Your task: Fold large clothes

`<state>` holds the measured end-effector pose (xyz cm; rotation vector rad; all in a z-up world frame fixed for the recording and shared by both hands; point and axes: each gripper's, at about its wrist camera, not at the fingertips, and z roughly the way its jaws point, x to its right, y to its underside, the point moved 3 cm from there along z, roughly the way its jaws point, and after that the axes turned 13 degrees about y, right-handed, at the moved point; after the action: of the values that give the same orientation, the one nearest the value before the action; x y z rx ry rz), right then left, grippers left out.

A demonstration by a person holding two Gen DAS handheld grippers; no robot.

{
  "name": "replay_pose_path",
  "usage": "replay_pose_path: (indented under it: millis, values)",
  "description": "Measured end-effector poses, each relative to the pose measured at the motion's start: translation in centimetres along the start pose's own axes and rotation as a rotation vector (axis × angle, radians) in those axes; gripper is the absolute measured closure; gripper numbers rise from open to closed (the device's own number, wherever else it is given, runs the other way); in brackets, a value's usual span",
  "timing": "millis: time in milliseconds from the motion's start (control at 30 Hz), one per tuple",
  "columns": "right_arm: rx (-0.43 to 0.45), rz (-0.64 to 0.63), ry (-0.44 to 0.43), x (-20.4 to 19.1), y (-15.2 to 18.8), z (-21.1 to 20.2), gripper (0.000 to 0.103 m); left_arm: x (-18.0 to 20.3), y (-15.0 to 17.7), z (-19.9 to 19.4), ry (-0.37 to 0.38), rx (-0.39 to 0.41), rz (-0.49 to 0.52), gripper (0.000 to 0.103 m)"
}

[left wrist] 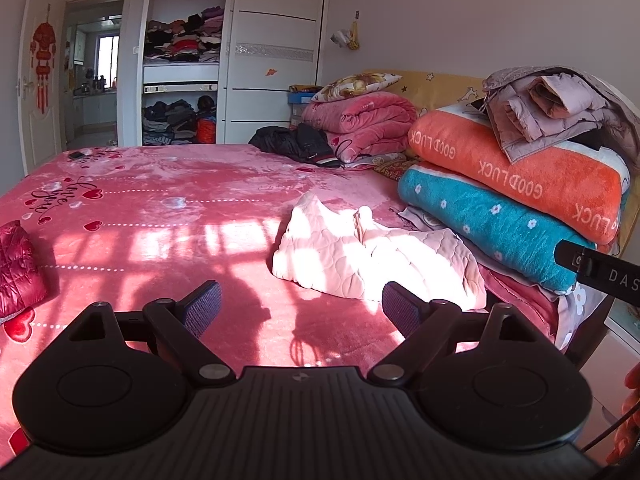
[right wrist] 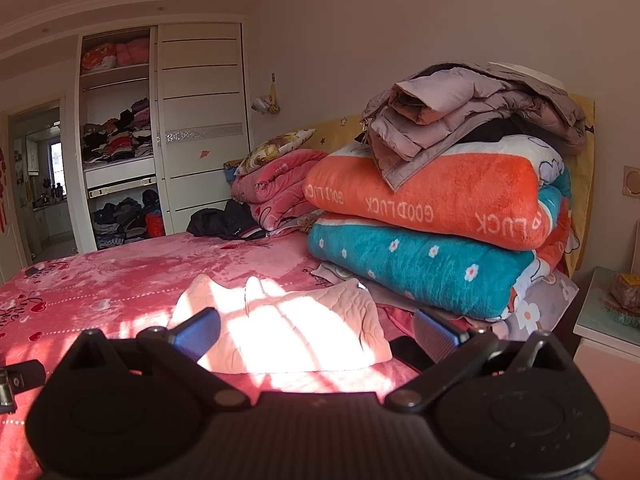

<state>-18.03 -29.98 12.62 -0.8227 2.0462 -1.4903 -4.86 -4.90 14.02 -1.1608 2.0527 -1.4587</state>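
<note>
1. Left wrist view: the left gripper [left wrist: 301,308] hung above the pink bedspread [left wrist: 168,216] with its jaws spread wide and nothing between them. The pale pink quilted garment [left wrist: 360,256], the piece judged to be next for folding, lay crumpled on the bedspread at about one o'clock from the jaws, near but not touching. Strong window light fell across it.

2. Same view: a stack of folded blankets [left wrist: 516,184] stood at two o'clock, topped by a mauve padded jacket [left wrist: 560,108]. The garment's far edge lay just beside the foot of that stack. A red quilted item [left wrist: 18,268] sat at nine o'clock, well apart. A dark bar of the other tool entered at three o'clock.

3. Right wrist view: the right gripper [right wrist: 316,330] was likewise fully parted and empty. The garment [right wrist: 288,328] lay at twelve o'clock, and the left finger [right wrist: 198,332] overlapped its near edge in the picture; contact could not be confirmed.

4. Assessment: folding had apparently not begun. The step in hand looked like taking hold of the garment to spread it flat.

5. Recommendation: each gripper should pinch a separate corner or hem through a single layer, then draw the cloth toward ten o'clock, onto open bedspread clear of the blanket stack. The quilting looked thick and may resist a shallow pinch.
</note>
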Motion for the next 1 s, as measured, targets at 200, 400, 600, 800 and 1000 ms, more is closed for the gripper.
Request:
replay_pose_path:
  millis: [200, 400, 600, 800, 1000]
  values:
    - [-0.007, 0.0, 0.0, 0.1, 0.3, 0.4, 0.001, -0.2, 0.0, 0.2, 0.005, -0.007, -0.002, 0.0]
    - [-0.014, 0.0, 0.0, 0.1, 0.5, 0.9, 0.001, -0.2, 0.2, 0.6, 0.01, -0.019, -0.002, 0.0]
    - [-0.02, -0.005, -0.002, 0.0, 0.8, 1.2, 0.001, -0.3, 0.2, 1.0, 0.018, -0.024, -0.01, 0.0]
    - [-0.024, -0.008, -0.003, -0.2, 0.9, 1.4, 0.001, -0.5, 0.2, 1.2, 0.019, -0.02, -0.022, 0.0]
    - [-0.031, -0.018, -0.007, -0.6, 1.2, 1.7, 0.001, -0.6, 0.4, 1.6, 0.023, -0.027, -0.028, 0.0]
